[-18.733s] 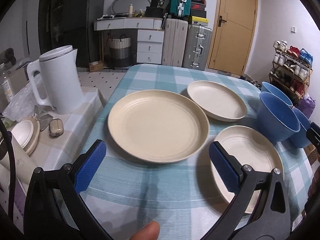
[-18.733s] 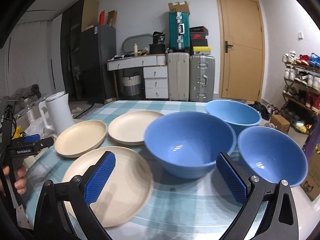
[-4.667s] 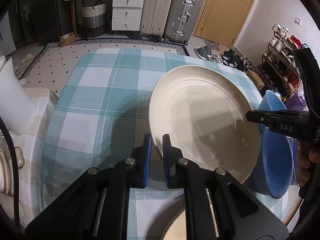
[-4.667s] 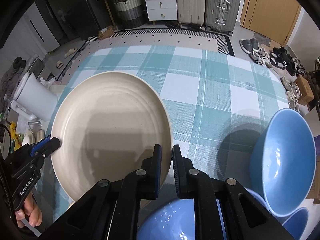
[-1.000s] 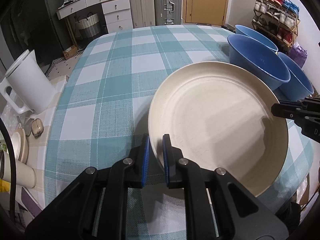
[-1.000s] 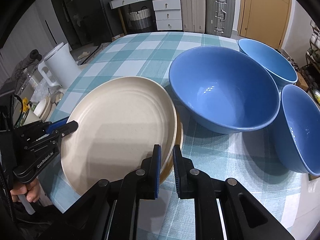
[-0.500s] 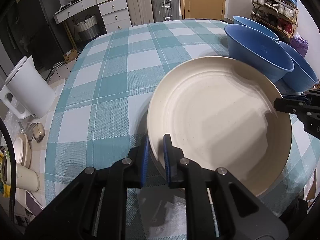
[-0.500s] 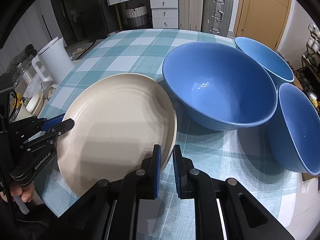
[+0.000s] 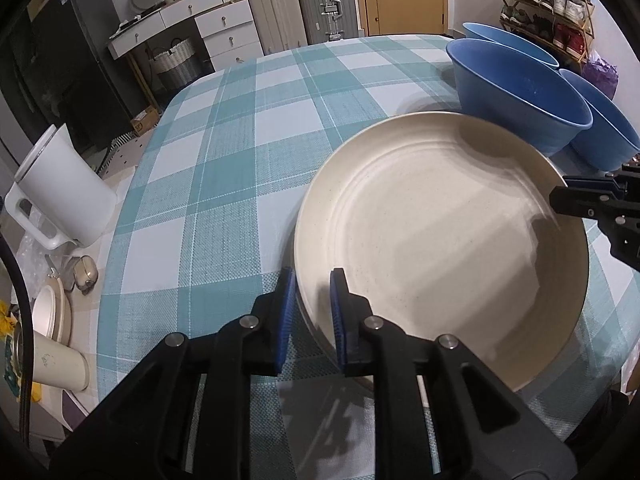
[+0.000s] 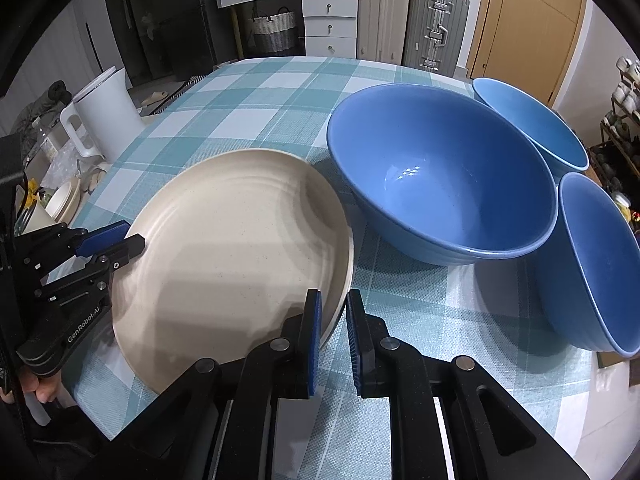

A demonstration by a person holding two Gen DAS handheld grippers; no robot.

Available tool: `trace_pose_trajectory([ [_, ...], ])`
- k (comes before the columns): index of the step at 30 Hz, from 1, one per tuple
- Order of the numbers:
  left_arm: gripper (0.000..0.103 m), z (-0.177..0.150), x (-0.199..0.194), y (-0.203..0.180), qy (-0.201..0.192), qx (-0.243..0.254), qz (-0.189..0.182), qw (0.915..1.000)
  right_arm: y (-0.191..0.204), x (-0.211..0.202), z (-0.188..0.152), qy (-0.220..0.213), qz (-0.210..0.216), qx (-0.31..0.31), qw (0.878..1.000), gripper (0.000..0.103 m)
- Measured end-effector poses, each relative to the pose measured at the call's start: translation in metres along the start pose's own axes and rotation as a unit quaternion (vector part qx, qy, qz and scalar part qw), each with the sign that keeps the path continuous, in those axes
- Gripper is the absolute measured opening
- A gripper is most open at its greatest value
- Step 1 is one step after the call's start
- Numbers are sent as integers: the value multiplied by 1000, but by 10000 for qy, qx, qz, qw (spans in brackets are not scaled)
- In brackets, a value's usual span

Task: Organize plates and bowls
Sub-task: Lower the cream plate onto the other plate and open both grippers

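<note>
A cream plate (image 9: 440, 240) (image 10: 232, 248) lies low over the checked tablecloth, with another plate's rim showing just beneath it. My left gripper (image 9: 312, 312) (image 10: 124, 242) has its near-left rim between the pads, and its jaws are opening slightly. My right gripper (image 10: 332, 332) (image 9: 558, 198) is shut on the opposite rim. Three blue bowls stand to the right: a large one (image 10: 440, 168) (image 9: 520, 80), one behind it (image 10: 532, 124) (image 9: 500, 36) and one nearer (image 10: 600, 260) (image 9: 604, 128).
A white kettle (image 9: 60, 184) (image 10: 108, 116) stands on a side counter left of the table (image 9: 240, 140), with cups and a small dish near it. A hand (image 10: 40, 388) holds the left gripper. The table's front edge runs close below the plate.
The plate has sunk from a tilt to lie flat over the lower plate, which is now almost hidden. The left pads stand slightly wider apart. The right gripper stays clamped.
</note>
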State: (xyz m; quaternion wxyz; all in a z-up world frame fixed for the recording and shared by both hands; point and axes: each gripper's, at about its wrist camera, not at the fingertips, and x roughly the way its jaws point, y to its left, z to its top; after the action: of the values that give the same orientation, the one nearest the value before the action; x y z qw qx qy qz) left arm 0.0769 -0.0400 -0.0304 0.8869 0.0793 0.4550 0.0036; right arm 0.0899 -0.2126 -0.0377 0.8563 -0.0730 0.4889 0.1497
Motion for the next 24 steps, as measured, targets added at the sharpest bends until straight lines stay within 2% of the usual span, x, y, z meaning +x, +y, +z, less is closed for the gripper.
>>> trace_pose_trajectory([
  [2,15,0,0,2,27,-35,-83,10000,-2,-1,0,21,80,47,10000,17],
  [5,23,3,0,9,129,-210,-370,9990,-7,-2,2,102,298,151,9994,23],
  [8,32,7,-6,15,141,-305,-706,9969,-10,-11,2,23,339,157,9993,30],
  [11,58,12,-19,14,-57,-243,-914,9955,-13,-22,2,-72,412,153,9990,44],
  [12,69,15,-24,14,-127,-238,-982,9948,-16,-30,3,-176,463,206,9986,49],
  [13,78,19,-30,13,-199,-243,-1061,9939,-18,-35,4,-245,488,233,9982,51],
  [16,83,32,-47,11,-385,-247,-1338,9900,-25,-55,7,-483,477,317,9972,66],
  [18,89,42,-57,8,-493,-251,-1442,9880,-33,-73,8,-744,501,418,9951,83],
  [20,102,52,-68,5,-647,-270,-1495,9863,-43,-93,10,-971,547,536,9923,86],
  [22,102,62,-77,3,-768,-312,-1559,9843,-51,-108,12,-1097,538,612,9906,87],
  [23,102,66,-81,0,-793,-321,-1592,9835,-55,-115,13,-1163,527,647,9897,89],
  [24,102,71,-84,-2,-819,-330,-1628,9827,-59,-122,13,-1223,519,677,9888,96],
])
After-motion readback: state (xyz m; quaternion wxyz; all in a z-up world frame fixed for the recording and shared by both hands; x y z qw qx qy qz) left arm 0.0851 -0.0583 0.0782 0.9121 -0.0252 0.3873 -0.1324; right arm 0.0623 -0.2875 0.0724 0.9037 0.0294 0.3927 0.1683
